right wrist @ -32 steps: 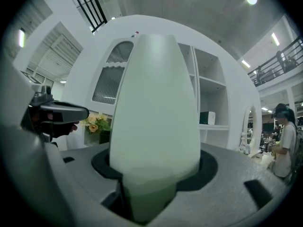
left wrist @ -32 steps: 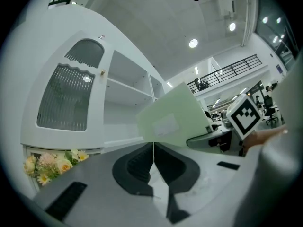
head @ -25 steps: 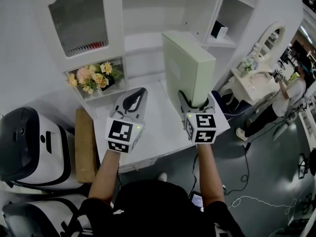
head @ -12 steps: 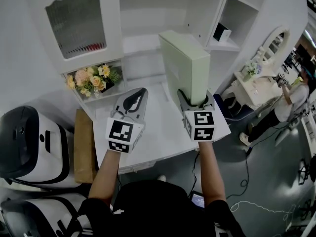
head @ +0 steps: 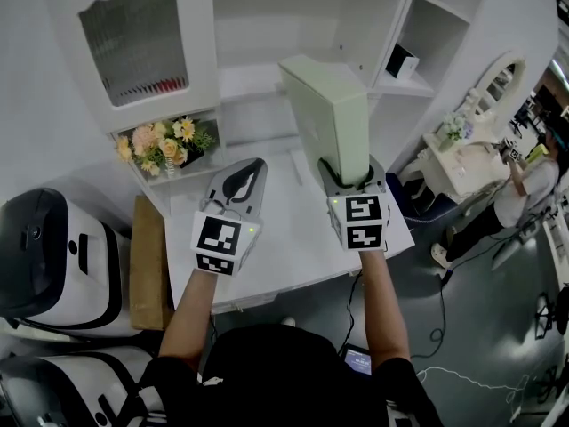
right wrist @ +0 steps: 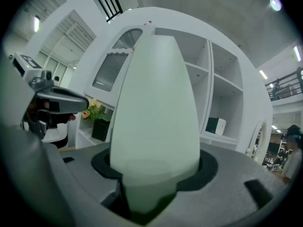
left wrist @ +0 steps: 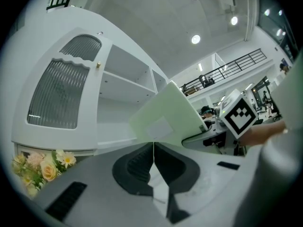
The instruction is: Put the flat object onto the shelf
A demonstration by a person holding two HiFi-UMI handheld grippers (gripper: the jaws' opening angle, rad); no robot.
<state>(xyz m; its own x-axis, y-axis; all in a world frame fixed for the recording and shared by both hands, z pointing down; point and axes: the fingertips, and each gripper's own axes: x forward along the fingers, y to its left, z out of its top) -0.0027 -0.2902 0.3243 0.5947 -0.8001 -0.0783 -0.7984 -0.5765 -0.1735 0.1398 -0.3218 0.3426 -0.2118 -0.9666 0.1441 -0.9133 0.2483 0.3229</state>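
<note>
Yellow-and-pink flower bunch in a dark pot [head: 164, 145] sits in a low open compartment at far left, under a white cabinet door w/ ribbed glass [head: 133, 38]. Small dark box w/ a white face [head: 397, 58] stands on a far-right shelf of the white shelf unit [head: 267, 78]. Brown wooden board [head: 151, 265] lies beside the table's left edge, w/ a white-and-black machine [head: 53, 256] further left. Off to the right are a white dressing table w/ oval mirror [head: 487, 74], a person [head: 524, 172] near it, & cables on the grey floor [head: 498, 327].

White tabletop [head: 284, 247] runs up to the shelf unit. The room is bright, w/ ceiling spots.

Pale green flat box [head: 331, 118] stands on edge, upright, over the tabletop, in front of the unit's open middle bay & not on a shelf yet. Right gripper [head: 348, 174] pinches its near lower end, jaws spread to the box's thickness & pressing on it. Left gripper [head: 252, 167] is just left of the box, apart from it, jaws pressed together w/ nothing btwn them. Both bare forearms reach fwd side by side, marker cubes facing up.
</note>
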